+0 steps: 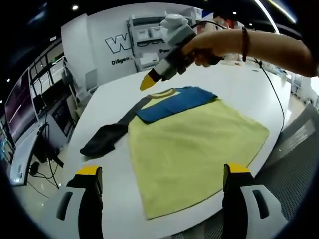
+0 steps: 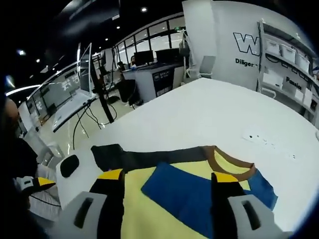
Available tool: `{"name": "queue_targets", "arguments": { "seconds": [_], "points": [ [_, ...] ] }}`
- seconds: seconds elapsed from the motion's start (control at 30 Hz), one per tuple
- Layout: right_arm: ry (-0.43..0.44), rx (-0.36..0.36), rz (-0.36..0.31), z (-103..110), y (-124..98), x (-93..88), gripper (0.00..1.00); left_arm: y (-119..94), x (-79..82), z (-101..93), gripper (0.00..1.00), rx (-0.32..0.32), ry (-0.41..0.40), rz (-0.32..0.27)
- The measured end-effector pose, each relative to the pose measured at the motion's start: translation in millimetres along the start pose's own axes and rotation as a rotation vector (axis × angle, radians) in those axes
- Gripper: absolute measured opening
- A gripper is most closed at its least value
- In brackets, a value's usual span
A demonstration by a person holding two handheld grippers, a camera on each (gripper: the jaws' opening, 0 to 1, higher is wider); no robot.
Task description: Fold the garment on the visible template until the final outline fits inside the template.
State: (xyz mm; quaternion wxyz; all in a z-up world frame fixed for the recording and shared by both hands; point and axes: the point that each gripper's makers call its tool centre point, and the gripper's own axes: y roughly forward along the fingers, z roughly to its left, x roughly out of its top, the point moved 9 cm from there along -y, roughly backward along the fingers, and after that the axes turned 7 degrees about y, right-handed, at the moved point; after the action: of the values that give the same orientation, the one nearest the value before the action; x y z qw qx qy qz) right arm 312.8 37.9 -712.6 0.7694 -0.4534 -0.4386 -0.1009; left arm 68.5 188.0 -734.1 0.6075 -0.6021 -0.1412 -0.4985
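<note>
Shirt [image 1: 194, 149] is the biggest thing going on, spread flat on a white table [image 1: 249, 89], yellow body running toward the near edge. One blue sleeve [image 1: 174, 102] is already folded across the chest, while the dark sleeve [image 1: 107, 137] sticks out sideways onto bare table. No template outline is clear from these shots.

It looks like thin, floppy knit, so it's probably light, drapes easily and drags rather than slides cleanly. Best grab is likely the dark sleeve near its cuff, or a hem corner, pinching one layer and lifting enough that the body doesn't bunch.

Right gripper [image 1: 149, 79] hovers above the collar [image 2: 232, 164], held by a hand [image 1: 212, 47]; its own view shows jaws apart with nothing between them. Left gripper [image 1: 162, 174] hangs over the hem end, jaws spread wide and empty.
</note>
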Motion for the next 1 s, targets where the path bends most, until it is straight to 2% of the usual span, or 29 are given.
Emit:
{"name": "queue_targets", "arguments": {
  "seconds": [0.07,0.13,0.27,0.43,0.47,0.67,0.77,1.0],
  "points": [
    [-0.028,-0.015,0.044,-7.2,-3.2,-5.2,0.75,-1.9,2.7,0.3,0.99,-0.004,-0.015,-0.039],
    [-0.045,-0.037,0.043,-13.8,-6.2,-8.2,0.77,-2.2,2.9,0.6,0.99,-0.011,-0.03,-0.044],
    [-0.005,-0.048,0.034,-30.1,-18.2,-16.2,0.83,-1.7,2.9,-0.1,0.99,-0.02,-0.041,-0.049],
    [0.042,-0.033,0.019,-45.1,-27.3,-24.9,0.84,-2.1,3.1,0.0,0.99,-0.012,-0.03,-0.046],
    [0.075,-0.041,0.023,-54.1,-31.3,-30.3,0.84,-2.2,3.0,0.6,0.99,-0.008,-0.027,-0.047],
    [0.09,-0.113,0.003,-83.4,-47.5,-46.5,0.83,-2.0,2.8,-0.6,0.99,-0.017,-0.013,-0.04],
    [0.137,-0.142,0.016,-98.3,-54.3,-57.4,0.79,-2.3,2.7,0.1,0.99,-0.009,-0.016,-0.039],
    [0.163,-0.182,0.032,-125.3,-70.6,-76.0,0.75,-2.5,2.6,0.3,0.99,-0.007,-0.012,-0.039]
  ]
}}
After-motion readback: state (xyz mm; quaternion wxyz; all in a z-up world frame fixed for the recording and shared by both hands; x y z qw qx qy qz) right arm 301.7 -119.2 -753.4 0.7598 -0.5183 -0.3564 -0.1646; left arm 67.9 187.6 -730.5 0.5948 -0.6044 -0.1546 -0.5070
